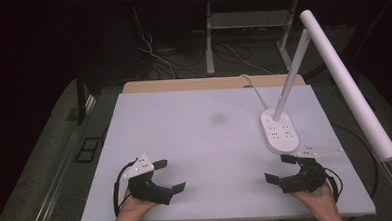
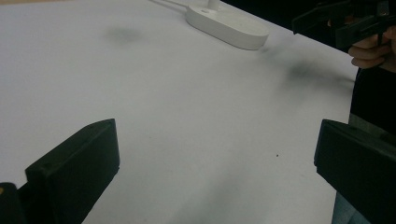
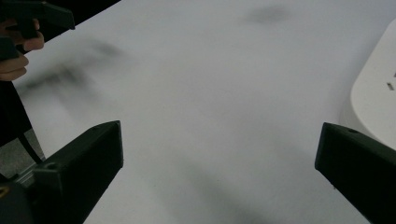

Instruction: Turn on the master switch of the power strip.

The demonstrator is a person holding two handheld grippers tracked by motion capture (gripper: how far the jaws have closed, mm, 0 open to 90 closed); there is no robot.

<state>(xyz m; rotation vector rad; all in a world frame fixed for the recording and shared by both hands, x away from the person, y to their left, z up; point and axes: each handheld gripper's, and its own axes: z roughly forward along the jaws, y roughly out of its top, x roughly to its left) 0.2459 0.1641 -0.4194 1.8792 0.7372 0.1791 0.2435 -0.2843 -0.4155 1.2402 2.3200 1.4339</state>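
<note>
My left gripper [image 1: 170, 175] is held near the front left of the white table [image 1: 204, 120], jaws wide apart, pointing inward to the right. In its own view the left gripper [image 2: 217, 158] has nothing but bare table between its black jaws. My right gripper [image 1: 280, 168] is near the front right, also open, pointing left toward the middle. The right gripper [image 3: 219, 158] in its own view spans bare tabletop, with the lamp base [image 3: 373, 98] just beyond its right jaw.
A white desk lamp base [image 1: 280, 132] stands at the right of the table, its arm rising to a long tube head [image 1: 348, 84] overhanging the right edge. A faint dark smudge [image 1: 218, 118] marks the table's middle. Cables and desk legs lie beyond the far edge.
</note>
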